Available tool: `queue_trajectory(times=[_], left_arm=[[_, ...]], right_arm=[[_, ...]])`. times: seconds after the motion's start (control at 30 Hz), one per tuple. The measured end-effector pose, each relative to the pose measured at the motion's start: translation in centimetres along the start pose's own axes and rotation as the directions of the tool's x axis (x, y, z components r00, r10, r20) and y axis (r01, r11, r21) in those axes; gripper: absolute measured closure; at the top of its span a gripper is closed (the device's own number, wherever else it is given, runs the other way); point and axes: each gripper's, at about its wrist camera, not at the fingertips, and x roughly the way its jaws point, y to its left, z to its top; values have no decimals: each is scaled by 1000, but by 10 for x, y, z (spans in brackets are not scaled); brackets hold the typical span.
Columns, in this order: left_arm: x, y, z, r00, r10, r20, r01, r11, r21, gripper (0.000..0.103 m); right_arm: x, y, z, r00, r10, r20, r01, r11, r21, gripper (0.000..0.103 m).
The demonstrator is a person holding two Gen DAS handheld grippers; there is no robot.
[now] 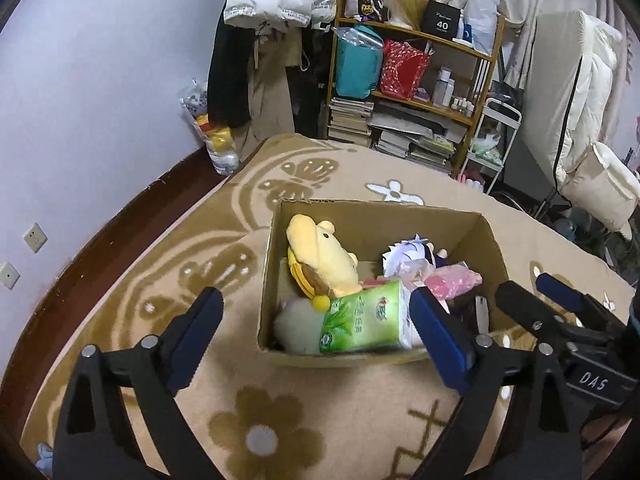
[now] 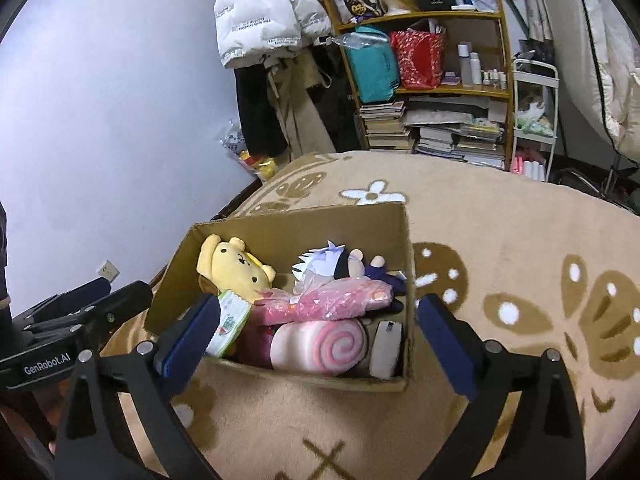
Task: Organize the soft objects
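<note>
Blue-padded fingers (image 1: pixel 198 336) of our left gripper (image 1: pixel 316 340) fill the foreground of the left wrist view, spread wide with nothing pressed between them; our right gripper (image 2: pixel 320 336) is likewise wide open and empty. Both hover over the near edge of the cardboard box (image 1: pixel 372 218), which sits on the tan flowered blanket (image 1: pixel 280 400). Inside lie the soft things: a yellow plush bear (image 1: pixel 324 256) at the left, a white-haired doll (image 2: pixel 332 264) toward the far right, a pink plastic-wrapped packet (image 2: pixel 332 300), a pink swirl roll cushion (image 2: pixel 320 346) and a green tissue pack (image 1: pixel 364 320). The tissue pack is what we judge the next move turns on: it rests just ahead of our left gripper, tipped against the near wall, its long axis running roughly across the box from left to right, so it lies broadside between the left fingers. Our left hand is nearer to it; from the right gripper it shows only end-on, just beside the left finger. We judge the sorting well along, since no loose soft thing shows on the blanket.
</note>
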Motion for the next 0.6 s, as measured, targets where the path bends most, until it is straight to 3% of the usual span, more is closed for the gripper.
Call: queue_trajectory(times=[0.33, 0.6], left_arm=[[-49, -4, -13, 998, 68, 12, -69, 994, 79, 6], [-99, 1, -30, 994, 105, 31, -107, 992, 73, 6]], right_arm=[[-54, 18, -4, 999, -22, 44, 23, 999, -38, 0], [-100, 33, -12, 996, -1, 87, 5, 999, -44, 0]])
